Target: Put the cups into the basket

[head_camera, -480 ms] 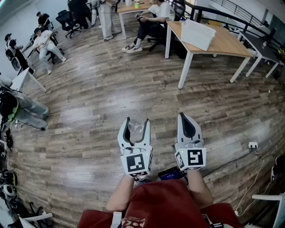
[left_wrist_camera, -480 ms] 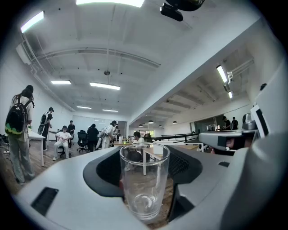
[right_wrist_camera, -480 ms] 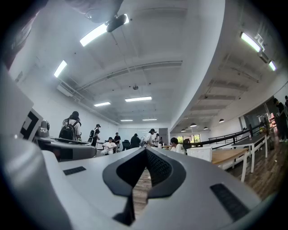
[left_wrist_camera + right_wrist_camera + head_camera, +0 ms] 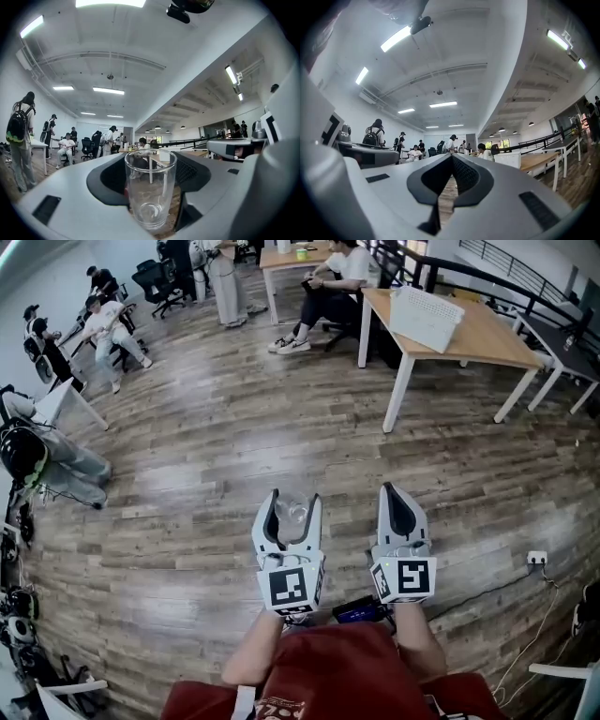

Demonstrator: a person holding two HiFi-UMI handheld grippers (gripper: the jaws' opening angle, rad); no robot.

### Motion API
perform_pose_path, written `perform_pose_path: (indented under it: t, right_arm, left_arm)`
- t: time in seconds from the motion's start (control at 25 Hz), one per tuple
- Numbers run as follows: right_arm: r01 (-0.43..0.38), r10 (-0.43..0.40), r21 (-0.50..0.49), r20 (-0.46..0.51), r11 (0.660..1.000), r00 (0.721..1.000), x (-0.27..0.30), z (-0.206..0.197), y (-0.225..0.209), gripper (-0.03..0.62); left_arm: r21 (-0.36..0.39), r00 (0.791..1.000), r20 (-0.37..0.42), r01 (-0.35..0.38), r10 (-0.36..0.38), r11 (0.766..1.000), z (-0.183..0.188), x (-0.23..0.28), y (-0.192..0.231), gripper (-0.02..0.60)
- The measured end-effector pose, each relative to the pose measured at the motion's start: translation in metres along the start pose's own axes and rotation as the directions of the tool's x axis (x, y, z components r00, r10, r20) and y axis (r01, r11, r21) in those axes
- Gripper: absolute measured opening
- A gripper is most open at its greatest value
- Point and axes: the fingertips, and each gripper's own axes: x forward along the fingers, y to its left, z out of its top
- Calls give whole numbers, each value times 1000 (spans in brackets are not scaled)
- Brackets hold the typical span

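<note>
Left gripper (image 4: 292, 499) pinches a clear cup (image 4: 292, 515) upright between its wide-set jaws, carried above the wood floor (image 4: 206, 456). Right gripper (image 4: 395, 493) has its jaws pressed together, empty. White basket (image 4: 424, 317) sits on the table (image 4: 487, 337), well apart.

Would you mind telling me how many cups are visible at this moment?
1. The clear glass cup is held upright between the jaws of the left gripper. Others may lie hidden inside the distant white basket.

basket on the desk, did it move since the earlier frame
No. The basket sits on the same left half of the wooden table as before; only the view shifted.
</note>
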Motion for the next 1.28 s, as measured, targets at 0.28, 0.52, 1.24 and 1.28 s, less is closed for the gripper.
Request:
perform_pose_path:
  t: [0.28, 0.52, 1.24, 1.28]
  right_arm:
    - [12, -12, 7, 10, 1000, 1000, -13, 3, -37, 11]
    - [34, -35, 24, 18, 999, 999, -26, 1, -74, 11]
    - [126, -126, 13, -29, 992, 992, 19, -28, -140, 11]
    - [128, -127, 12, -28, 992, 991, 27, -29, -141, 11]
  left_arm:
    - [-24, 1000, -11, 5, -5, 1000, -2, 14, -33, 287]
    - [-30, 1000, -16, 23, -23, 999, -5, 26, -64, 287]
    - [-55, 994, -30, 106, -108, 993, -28, 116, -89, 287]
    - [-56, 993, -31, 110, -111, 992, -29, 123, -86, 287]
